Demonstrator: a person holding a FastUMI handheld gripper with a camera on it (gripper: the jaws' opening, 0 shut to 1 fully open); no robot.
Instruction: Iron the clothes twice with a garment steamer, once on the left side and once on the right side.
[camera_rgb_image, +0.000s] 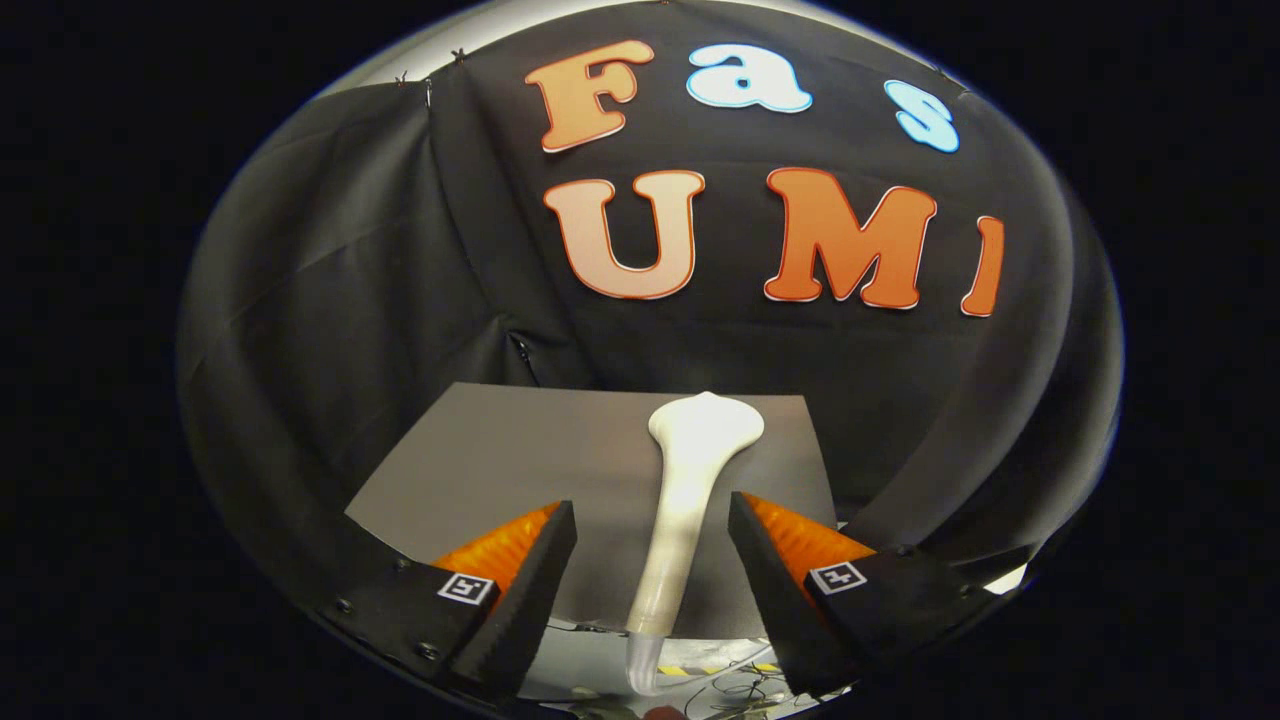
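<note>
Steamer sits right in the gap between the 2 fingers — a white, smooth wand with a long thin handle that widens into a flared head at the far end. It lies lengthwise, pointing away from the gripper, with the head resting over the far part of a flat dark grey sheet that covers the work surface. I can't say for sure that the sheet is the garment; it looks like a plain rectangular panel with straight edges and no folds that I can make out.

Gripper is spread wide. The left finger and the right finger each stand clear of the handle, with a strip of grey sheet showing on both sides, so nothing is being pinched. The handle runs a bit closer to the right finger than to the left one. Each finger carries a small square marker tag near its base.

At the near end the handle narrows into a clear tube or hose that drops off the near edge of the sheet. Down there I can see a pale surface with some thin tangled wires and a bit of yellow-and-black striped tape — too small to tell more.

Behind it all hangs the black cloth wall, draped with a few creases.
</note>
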